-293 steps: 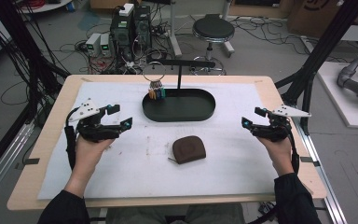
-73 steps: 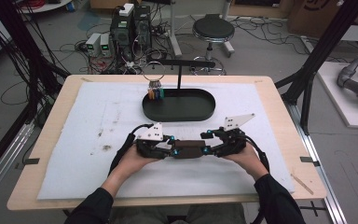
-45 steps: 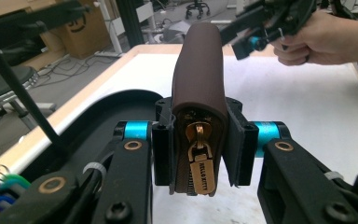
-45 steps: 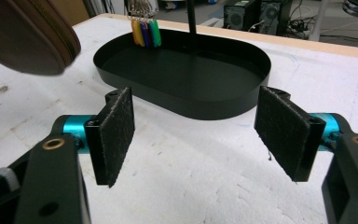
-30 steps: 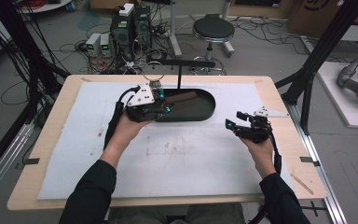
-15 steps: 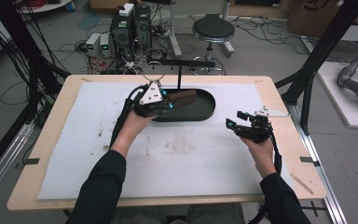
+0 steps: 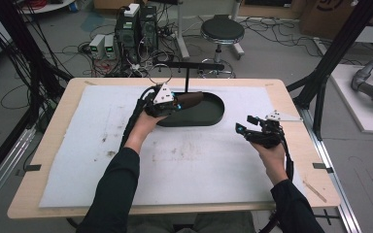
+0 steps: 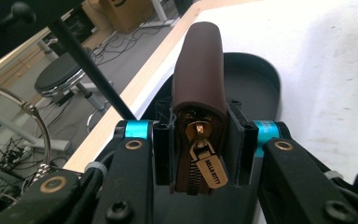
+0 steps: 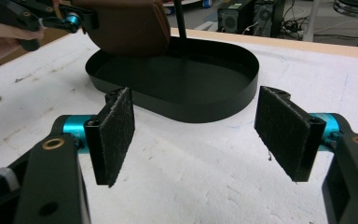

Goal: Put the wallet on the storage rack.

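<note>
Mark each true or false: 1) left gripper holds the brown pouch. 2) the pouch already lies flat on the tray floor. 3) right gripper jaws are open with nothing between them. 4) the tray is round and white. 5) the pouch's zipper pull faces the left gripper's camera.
1) True. The left gripper is clamped on the brown pouch, a pad on either side.
2) False. The pouch is held up over the black tray, still in the jaws.
3) True. The right gripper has its pads wide apart over the white mat, nothing between them.
4) False. The tray is a black oval with a low wall.
5) True. The gold zipper pull hangs at the pouch's near end.
</note>
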